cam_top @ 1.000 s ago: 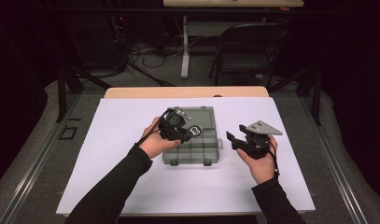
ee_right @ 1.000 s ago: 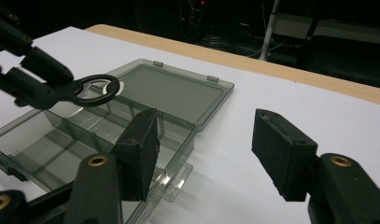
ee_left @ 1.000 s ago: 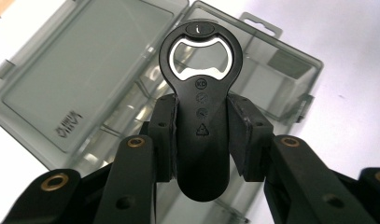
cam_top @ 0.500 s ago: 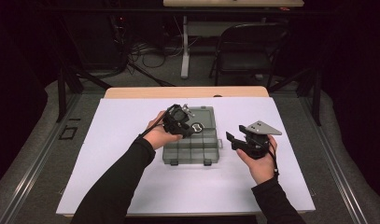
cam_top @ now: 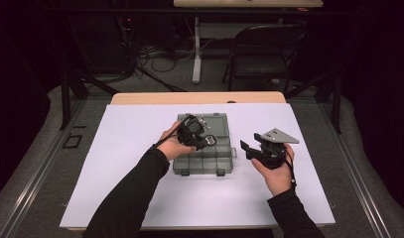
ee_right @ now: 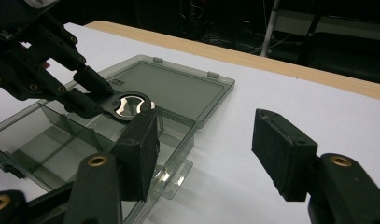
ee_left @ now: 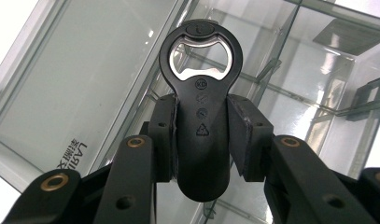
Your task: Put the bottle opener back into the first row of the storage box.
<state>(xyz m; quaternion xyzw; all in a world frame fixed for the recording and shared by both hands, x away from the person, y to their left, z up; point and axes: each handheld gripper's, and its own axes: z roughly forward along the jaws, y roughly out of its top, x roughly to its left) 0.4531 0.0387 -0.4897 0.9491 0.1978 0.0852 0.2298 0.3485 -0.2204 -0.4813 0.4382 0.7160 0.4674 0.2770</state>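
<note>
1. Since the earlier frame, left gripper (cam_top: 202, 140) has moved forward and lower over the open organizer box (cam_top: 202, 161).
2. Its jaws clamp a black bottle opener (ee_left: 201, 107) above the compartments.
3. Right gripper (ee_right: 208, 154) hovers beside the box, jaws apart, empty.

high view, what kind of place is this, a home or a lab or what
Probably a lab or studio set up for recording, not a home. A table under a plain white sheet stands between black metal frame legs, with loose cables on the grey floor and a black folding chair behind, all against a dark surround.
</note>
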